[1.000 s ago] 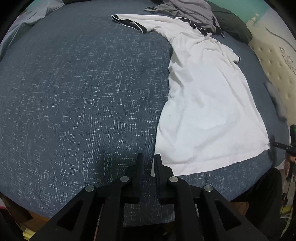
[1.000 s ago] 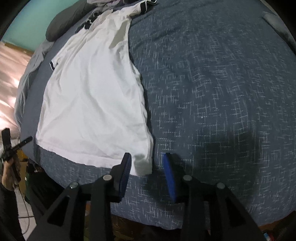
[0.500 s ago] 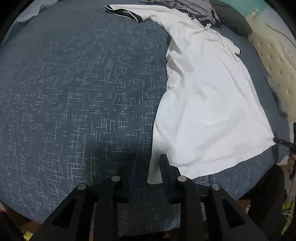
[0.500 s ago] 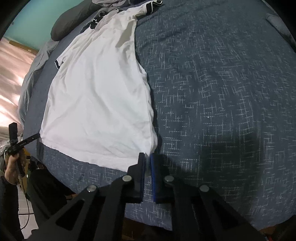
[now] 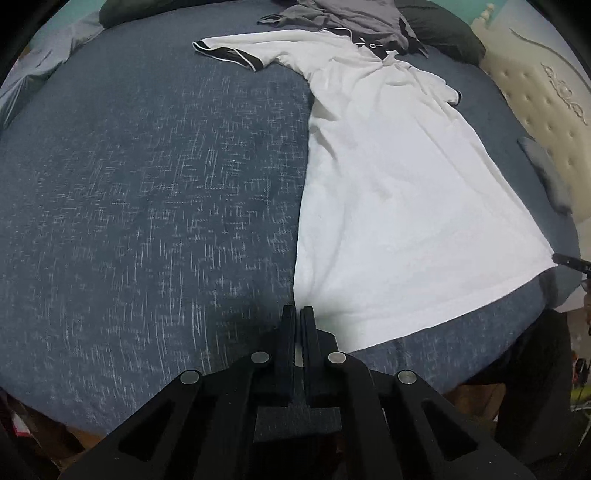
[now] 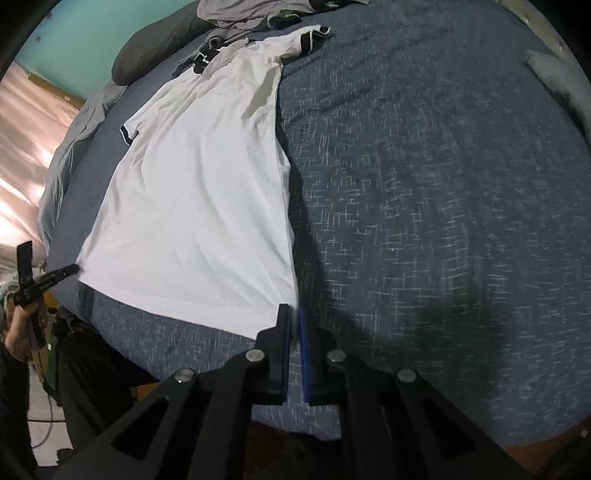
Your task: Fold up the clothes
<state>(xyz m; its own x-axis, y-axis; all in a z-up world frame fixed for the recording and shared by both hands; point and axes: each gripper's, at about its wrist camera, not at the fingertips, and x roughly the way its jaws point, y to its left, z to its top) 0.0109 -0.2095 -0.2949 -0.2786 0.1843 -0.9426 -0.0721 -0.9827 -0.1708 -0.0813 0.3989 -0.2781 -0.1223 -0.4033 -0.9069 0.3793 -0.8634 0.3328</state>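
blue bedspread (image 5: 147,184) | teal wall (image 6: 92,37) | both tools pinch white shirt (image 5: 388,184) hem

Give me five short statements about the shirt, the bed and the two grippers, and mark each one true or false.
1. The white shirt lies spread out on the blue bedspread. True.
2. The left gripper has its jaws wide open. False: they are closed at the shirt's hem corner.
3. The right gripper is shut on the other hem corner. True.
4. The shirt's sleeves have black trim. True.
5. The shirt is already folded in half. False: it lies full length, collar toward the grey garment.
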